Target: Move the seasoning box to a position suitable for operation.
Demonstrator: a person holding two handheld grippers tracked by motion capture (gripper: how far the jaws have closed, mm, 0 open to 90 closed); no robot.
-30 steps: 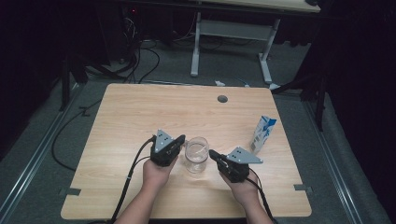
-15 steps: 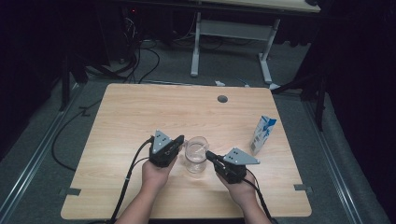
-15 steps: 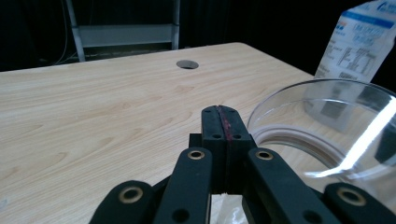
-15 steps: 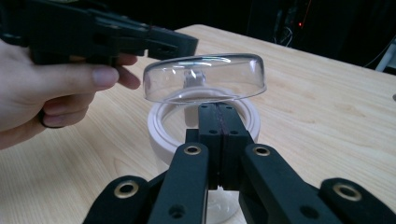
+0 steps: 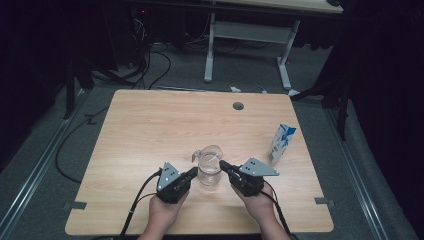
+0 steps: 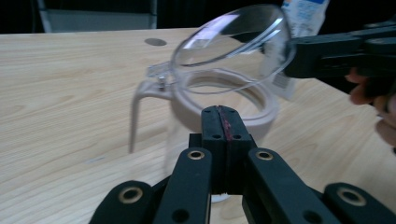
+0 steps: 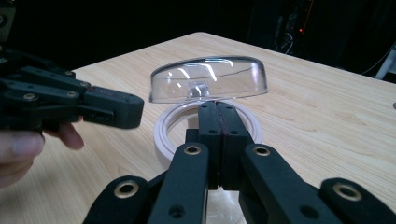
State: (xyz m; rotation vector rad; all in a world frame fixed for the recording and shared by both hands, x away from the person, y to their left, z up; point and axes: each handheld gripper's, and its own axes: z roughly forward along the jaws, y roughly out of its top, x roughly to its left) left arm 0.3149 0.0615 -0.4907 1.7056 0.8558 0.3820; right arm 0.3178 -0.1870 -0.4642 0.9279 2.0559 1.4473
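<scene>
From above, I hold my left gripper (image 5: 192,173) and my right gripper (image 5: 224,165) on either side of a clear plastic jug with a hinged see-through lid (image 5: 209,167), which stands near the front middle of the pale wooden surface (image 5: 150,125). A small white and blue carton (image 5: 282,144) stands upright well to the jug's right, and a round grey hole (image 5: 238,106) sits near the far edge. Beyond lie grey floor, trailing black cables and a white table frame in a dark room.

My left gripper view shows the lid (image 6: 233,49) tilted open above the jug's white rim (image 6: 224,105), its handle at the left, with my fingers (image 6: 212,140) pressed together just before the rim. My right gripper view shows its fingers (image 7: 233,140) likewise pressed together, pinching nothing, and the other gripper close at the left.

Compared with a second ago, my left gripper sits lower and nearer to me.
</scene>
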